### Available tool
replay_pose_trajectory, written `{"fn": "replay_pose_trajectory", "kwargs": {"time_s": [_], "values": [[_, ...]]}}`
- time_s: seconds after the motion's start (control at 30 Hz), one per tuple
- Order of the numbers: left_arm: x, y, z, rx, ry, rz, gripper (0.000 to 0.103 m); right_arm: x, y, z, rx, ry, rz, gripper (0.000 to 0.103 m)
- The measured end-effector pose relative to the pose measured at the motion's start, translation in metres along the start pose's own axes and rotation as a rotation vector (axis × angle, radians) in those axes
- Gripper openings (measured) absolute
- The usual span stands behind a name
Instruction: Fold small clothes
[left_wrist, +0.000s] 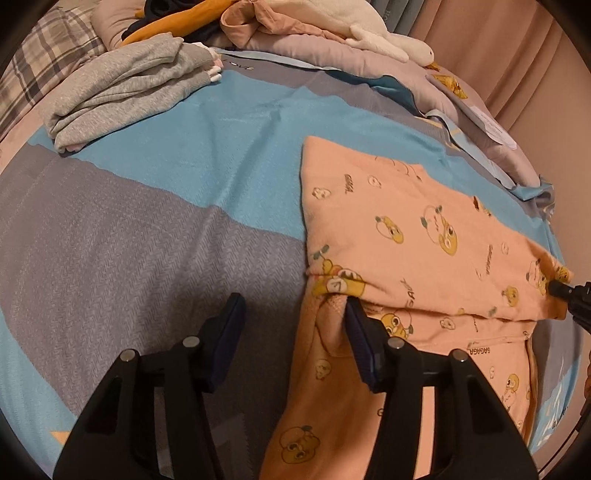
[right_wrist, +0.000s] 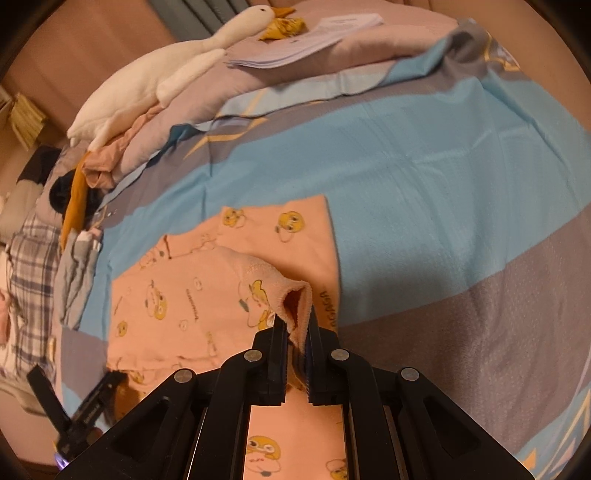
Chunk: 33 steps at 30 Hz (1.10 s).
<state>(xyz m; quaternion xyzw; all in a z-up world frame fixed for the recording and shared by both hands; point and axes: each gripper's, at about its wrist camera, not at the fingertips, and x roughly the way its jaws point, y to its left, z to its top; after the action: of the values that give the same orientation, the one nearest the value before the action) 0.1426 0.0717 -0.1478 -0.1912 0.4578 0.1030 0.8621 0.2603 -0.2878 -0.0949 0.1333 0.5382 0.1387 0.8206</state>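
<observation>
Right tool was clamped on the pink garment's corner, mid-fold over the bed; left tool, apart, straddled its edge. Next, probably: lay the flap flat.

We note a bed as the bearing surface, covered by a sheet in broad blue and grey bands. Lying directly on it we find a pink garment printed with yellow cartoon figures, partly folded over on itself, with one corner lifted off the sheet. Well apart from it lies a folded grey garment, resting flat near a plaid pillow. Along the far edge we record a bunched mauve quilt, which bears a white plush goose and a stack of papers. Beside the quilt sits a heap of dark, orange and tan clothes.
</observation>
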Motion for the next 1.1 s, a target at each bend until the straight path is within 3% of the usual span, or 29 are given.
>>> {"fn": "replay_pose_trajectory", "kwargs": {"time_s": [0.17,0.27,0.4,0.43,0.57,0.8,0.93,1.1], "values": [[0.000,0.006,0.003,-0.027,-0.002,-0.006,0.055,0.011,-0.010,-0.001,0.022,0.012,0.005,0.008],[-0.001,0.005,0.003,-0.019,-0.005,-0.005,0.055,0.016,-0.014,-0.004,0.017,0.004,-0.042,0.008],[-0.003,0.007,0.001,-0.023,-0.010,-0.014,0.055,0.013,-0.022,-0.008,0.035,0.001,-0.018,0.008],[-0.004,0.008,0.000,-0.026,-0.010,-0.017,0.055,0.010,-0.024,-0.009,0.038,-0.003,-0.018,0.010],[-0.006,0.010,-0.001,-0.034,-0.013,-0.032,0.055,-0.002,-0.026,-0.016,0.025,-0.042,-0.039,0.032],[-0.007,0.014,-0.002,-0.055,-0.016,-0.049,0.055,0.004,-0.027,-0.035,0.038,-0.014,0.018,0.033],[-0.008,0.014,-0.002,-0.057,-0.016,-0.050,0.055,0.010,-0.025,-0.040,0.032,-0.011,-0.005,0.033],[-0.007,0.015,-0.001,-0.060,-0.015,-0.050,0.055,0.006,-0.023,-0.043,0.009,-0.028,-0.041,0.004]]}}
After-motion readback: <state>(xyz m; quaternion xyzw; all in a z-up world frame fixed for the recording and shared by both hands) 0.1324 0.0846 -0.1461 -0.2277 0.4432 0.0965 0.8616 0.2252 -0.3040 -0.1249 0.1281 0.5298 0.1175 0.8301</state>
